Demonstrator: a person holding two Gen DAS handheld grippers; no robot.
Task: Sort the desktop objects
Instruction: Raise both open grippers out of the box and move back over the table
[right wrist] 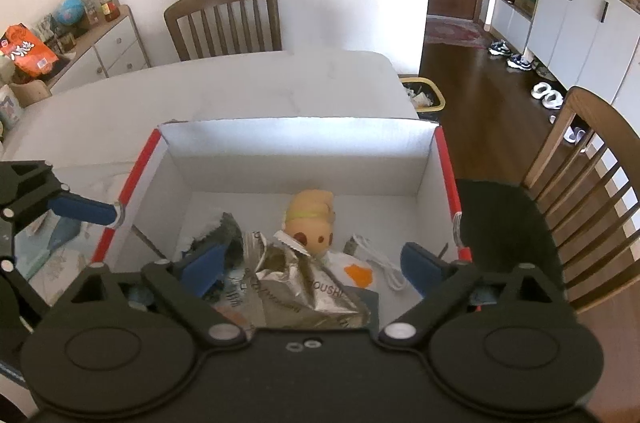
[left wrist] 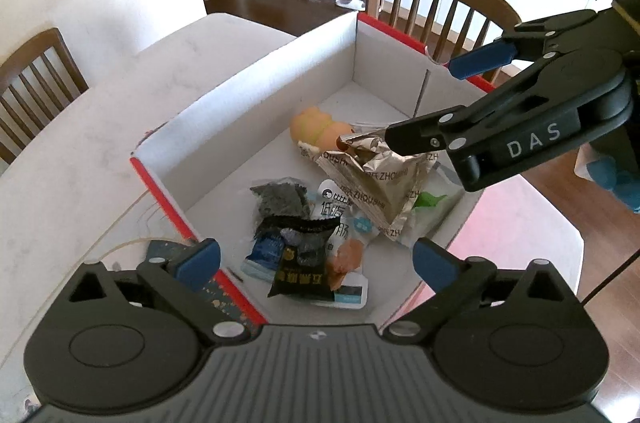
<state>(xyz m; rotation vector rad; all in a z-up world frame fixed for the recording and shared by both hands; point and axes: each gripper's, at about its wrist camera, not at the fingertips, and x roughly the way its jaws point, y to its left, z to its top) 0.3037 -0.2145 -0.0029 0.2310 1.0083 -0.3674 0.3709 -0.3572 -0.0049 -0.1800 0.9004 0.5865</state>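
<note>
Both tools are spread wide with nothing gripped. The left gripper (left wrist: 316, 265) hangs over the near end of the cardboard box (left wrist: 280, 63), its blue-padded fingers (left wrist: 200, 259) apart above the snack packets. The right gripper (right wrist: 312, 267) hovers over the same box from the opposite side, jaws equally released; in the left view its lower black finger lies just over the crumpled top of the silver foil bag (left wrist: 380, 179), though contact cannot be confirmed.

The box is white inside with red-edged rims and stands on a pale table (left wrist: 80, 143). The foil bag, wrinkled and printed with lettering, lies in the middle of the box floor. Beyond it, toward the far wall, lies a peach-coloured toy figure (left wrist: 320, 127) with a yellow-green band. Nearer the left gripper sit a black snack packet (left wrist: 300, 271) with yellow characters, a dark grey packet (left wrist: 280, 201), and white packets. A white cable (right wrist: 380, 263) is coiled by the right-hand wall in the right view.
</note>
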